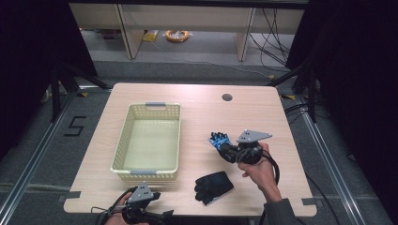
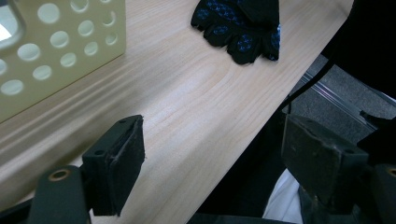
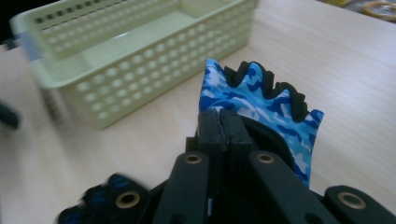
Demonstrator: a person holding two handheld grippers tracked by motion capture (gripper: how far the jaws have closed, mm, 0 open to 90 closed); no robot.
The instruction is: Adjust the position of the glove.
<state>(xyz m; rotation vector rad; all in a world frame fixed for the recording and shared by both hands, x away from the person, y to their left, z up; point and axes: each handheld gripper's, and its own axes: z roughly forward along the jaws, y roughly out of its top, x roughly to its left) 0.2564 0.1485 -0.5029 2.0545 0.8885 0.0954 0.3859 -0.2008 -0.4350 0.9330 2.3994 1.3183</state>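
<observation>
My right gripper [image 1: 226, 148] is shut on a blue camouflage fingerless glove [image 1: 219, 139] and holds it off the table, right of the basket. In the right gripper view the jaws pinch the glove [image 3: 261, 98] at its cuff, its finger stubs pointing up. A second glove, black with blue dots [image 1: 213, 186], lies flat on the table near the front edge; it also lies at the top of the left gripper view [image 2: 240, 25]. My left gripper [image 1: 141, 199] rests at the front left edge of the table, jaws wide apart with nothing between them [image 2: 212, 158].
A pale yellow perforated basket [image 1: 121, 145] with nothing in it stands left of centre on the wooden table [image 1: 202, 105]. A round cable hole [image 1: 227, 97] sits near the far edge. Shelving legs and a yellow cable coil [image 1: 177, 35] are on the floor beyond.
</observation>
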